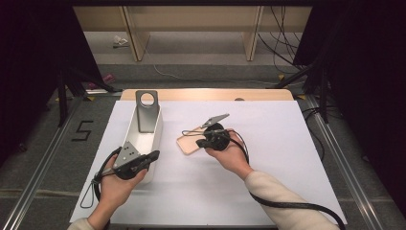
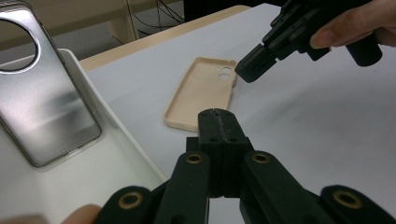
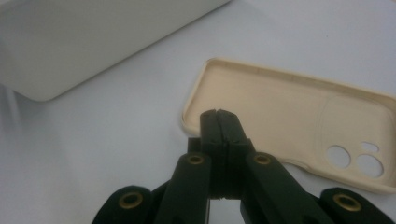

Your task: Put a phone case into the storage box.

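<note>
The beige phone case [image 3: 280,116] lies open side up near the middle of the table [image 1: 287,182]; in the high view your right gripper [image 1: 198,143] hides part of it. Its long axis runs diagonally. Both grippers, right and left [image 2: 218,114], are closed and empty.

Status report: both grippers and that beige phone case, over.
Left gripper shut, empty, by the white tray. Right gripper shut, empty, above the beige phone case; case open side up on table. Nothing in the way.
</note>
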Demonstrator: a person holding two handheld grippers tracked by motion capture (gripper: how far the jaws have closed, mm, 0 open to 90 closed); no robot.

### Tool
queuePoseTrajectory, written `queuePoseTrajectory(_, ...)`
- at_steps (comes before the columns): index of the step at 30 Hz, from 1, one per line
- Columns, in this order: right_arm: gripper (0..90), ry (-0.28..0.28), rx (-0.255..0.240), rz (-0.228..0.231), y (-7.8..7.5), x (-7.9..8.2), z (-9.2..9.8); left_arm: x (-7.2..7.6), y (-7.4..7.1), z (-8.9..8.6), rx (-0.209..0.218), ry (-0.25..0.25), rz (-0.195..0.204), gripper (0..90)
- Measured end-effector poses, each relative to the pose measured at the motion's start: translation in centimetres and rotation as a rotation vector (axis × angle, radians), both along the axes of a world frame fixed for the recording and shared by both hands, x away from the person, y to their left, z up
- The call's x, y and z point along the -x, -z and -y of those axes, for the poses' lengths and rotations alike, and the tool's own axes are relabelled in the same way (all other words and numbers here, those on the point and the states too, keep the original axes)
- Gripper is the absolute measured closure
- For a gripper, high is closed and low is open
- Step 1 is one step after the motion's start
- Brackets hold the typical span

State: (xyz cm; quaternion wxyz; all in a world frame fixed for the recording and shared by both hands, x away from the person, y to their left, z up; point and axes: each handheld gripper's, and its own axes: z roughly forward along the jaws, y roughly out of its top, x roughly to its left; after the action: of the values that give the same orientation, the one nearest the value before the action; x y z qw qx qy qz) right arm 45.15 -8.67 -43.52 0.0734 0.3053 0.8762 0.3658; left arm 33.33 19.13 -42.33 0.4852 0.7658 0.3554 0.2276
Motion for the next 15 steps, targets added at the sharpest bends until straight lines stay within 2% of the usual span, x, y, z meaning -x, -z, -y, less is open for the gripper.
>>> queuePoseTrajectory(15,90.0,0.014,0.065,-0.033,1.5,-1.6,-3.4,0.0,-0.1,0.0,0.0,0.003,0.005,89.8)
